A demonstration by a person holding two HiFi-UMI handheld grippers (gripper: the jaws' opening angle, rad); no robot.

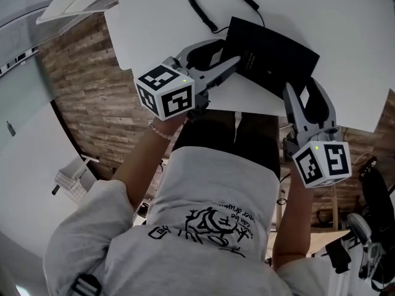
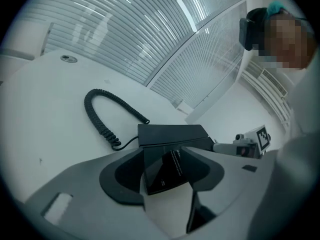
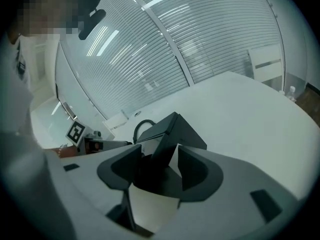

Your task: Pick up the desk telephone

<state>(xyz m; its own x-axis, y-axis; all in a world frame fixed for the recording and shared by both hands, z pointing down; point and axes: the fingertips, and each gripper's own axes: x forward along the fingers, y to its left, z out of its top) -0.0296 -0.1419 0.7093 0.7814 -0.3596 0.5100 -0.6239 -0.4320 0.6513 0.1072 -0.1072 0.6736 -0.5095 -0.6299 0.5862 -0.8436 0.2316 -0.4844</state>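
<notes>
The black desk telephone (image 1: 271,57) lies flat on the white table (image 1: 345,29), near its front edge. Its coiled black cord (image 1: 210,5) loops away behind it. My left gripper (image 1: 231,51) is at the phone's left end, jaws open, with that end of the phone (image 2: 172,134) between the fingers. My right gripper (image 1: 302,86) is at the phone's near right corner, also open, and a corner of the phone (image 3: 175,129) sits between its jaws. In the gripper views no pad visibly presses on the phone. The cord (image 2: 97,116) curls to the left on the tabletop.
The table's front edge (image 1: 247,110) runs just below the phone, with a wood floor (image 1: 80,91) beyond it. A white rack (image 1: 71,180) stands on the floor at left and a chair base (image 1: 364,239) at lower right. A ribbed wall (image 2: 150,34) backs the table.
</notes>
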